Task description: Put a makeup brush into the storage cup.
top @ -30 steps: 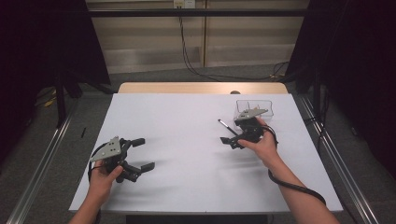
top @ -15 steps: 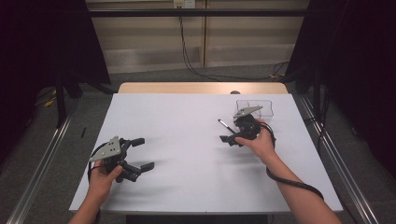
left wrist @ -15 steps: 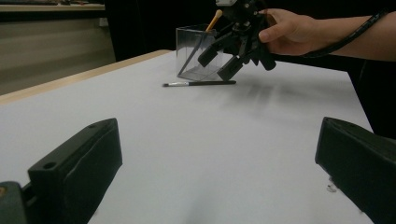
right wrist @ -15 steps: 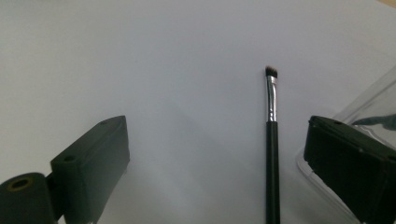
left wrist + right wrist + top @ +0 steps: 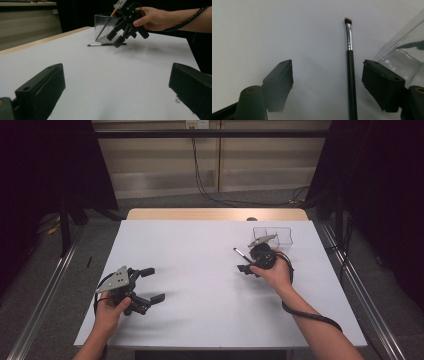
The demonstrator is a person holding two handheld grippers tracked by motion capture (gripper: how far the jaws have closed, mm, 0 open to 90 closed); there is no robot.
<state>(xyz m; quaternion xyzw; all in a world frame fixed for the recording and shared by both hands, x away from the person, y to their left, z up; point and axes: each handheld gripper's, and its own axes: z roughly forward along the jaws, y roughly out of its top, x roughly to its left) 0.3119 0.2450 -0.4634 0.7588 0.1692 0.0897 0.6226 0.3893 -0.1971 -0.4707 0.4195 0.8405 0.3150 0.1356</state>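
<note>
The right tongs (image 5: 245, 262) have moved a little farther up the table (image 5: 200, 320), closer to the clear box (image 5: 280, 235). Their jaws have just been closing in from wide apart. The thin black brush (image 5: 351, 75) lies flat between them now, and the pads do not touch it yet.

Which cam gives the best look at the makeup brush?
Right gripper view: the brush lies close up between the open jaws, bristles and ferrule sharp. The left gripper view shows it small and distant; the high view, a thin sliver.
</note>
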